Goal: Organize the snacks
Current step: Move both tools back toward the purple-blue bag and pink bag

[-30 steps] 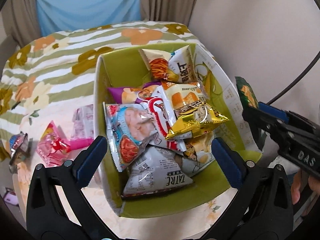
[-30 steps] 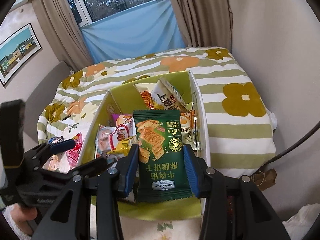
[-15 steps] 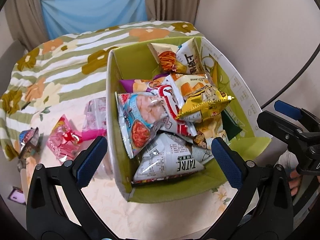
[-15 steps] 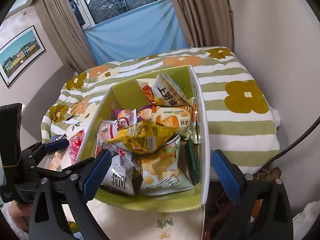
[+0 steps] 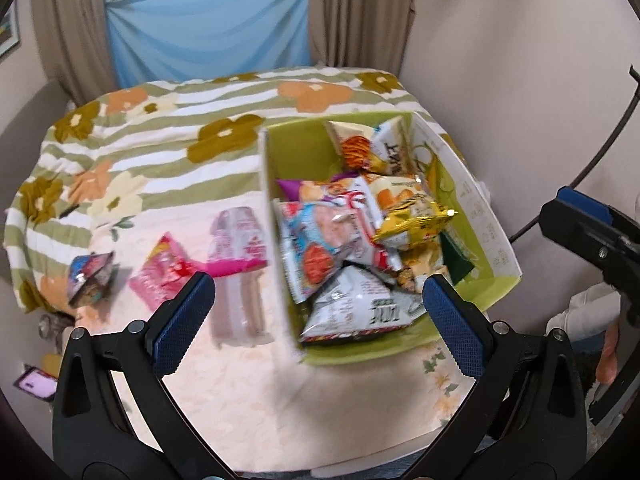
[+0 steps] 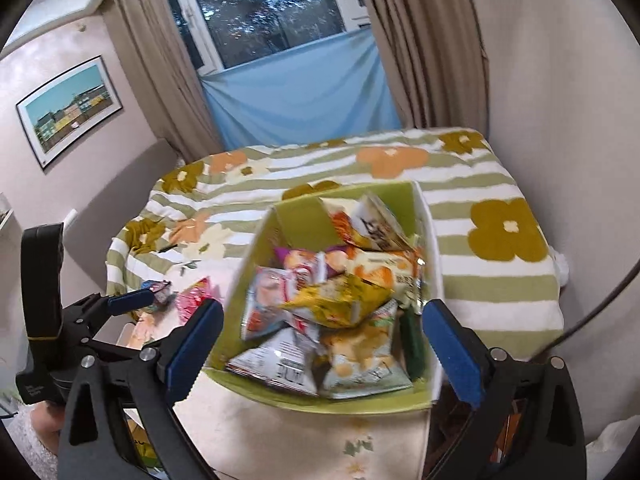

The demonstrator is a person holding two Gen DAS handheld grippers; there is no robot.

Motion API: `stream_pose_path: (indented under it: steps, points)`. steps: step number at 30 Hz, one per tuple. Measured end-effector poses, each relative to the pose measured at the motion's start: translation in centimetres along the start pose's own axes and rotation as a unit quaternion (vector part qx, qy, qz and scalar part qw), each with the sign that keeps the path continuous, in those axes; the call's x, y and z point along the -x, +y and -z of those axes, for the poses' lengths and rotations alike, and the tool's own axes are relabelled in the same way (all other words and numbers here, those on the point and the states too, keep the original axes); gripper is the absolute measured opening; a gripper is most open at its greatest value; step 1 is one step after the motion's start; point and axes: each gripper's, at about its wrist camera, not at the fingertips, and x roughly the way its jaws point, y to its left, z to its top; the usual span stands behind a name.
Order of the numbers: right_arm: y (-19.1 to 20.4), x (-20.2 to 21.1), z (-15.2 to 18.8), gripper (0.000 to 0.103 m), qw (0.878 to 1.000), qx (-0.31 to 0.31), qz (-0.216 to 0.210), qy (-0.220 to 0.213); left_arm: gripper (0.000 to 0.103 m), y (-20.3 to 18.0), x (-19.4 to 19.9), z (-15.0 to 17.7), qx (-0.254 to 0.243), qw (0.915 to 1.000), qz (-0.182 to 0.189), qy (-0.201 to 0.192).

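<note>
Both tools are standing wide open with nothing between the jaws, the right tool (image 6: 322,334) hanging just above the near end of the green box (image 6: 308,404) and the left tool (image 5: 318,306) straddling that box's left wall. Just ahead of the right tool, the dark green cracker packet (image 6: 412,344) is sitting on edge against the right wall, beside a heaped pile topped by a yellow bag (image 6: 336,300). Farther to the left tool's left, the pink packets (image 5: 168,270) and a small dark packet (image 5: 90,280) are still lying on the counter (image 5: 320,412), and adding them could be risky, since the pile is looking full enough to spill.

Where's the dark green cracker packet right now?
In the right wrist view, the dark green cracker packet stands on edge inside the green box, wedged against its right wall beside the yellow snack bag.
</note>
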Motion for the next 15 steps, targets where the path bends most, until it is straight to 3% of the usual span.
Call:
stream_pose_path:
  steps: [8,15]
  points:
    - [5.6,-0.3,-0.8,0.099,0.999,0.028,-0.019,-0.012,0.103,6.5,4.4,2.6,0.030,0.9985,-0.037,-0.026]
    - [11.3,-2.7,-0.4,0.099,0.999,0.035,-0.024,-0.010,0.103,13.8,5.5,3.9,0.035,0.9979,-0.048,-0.025]
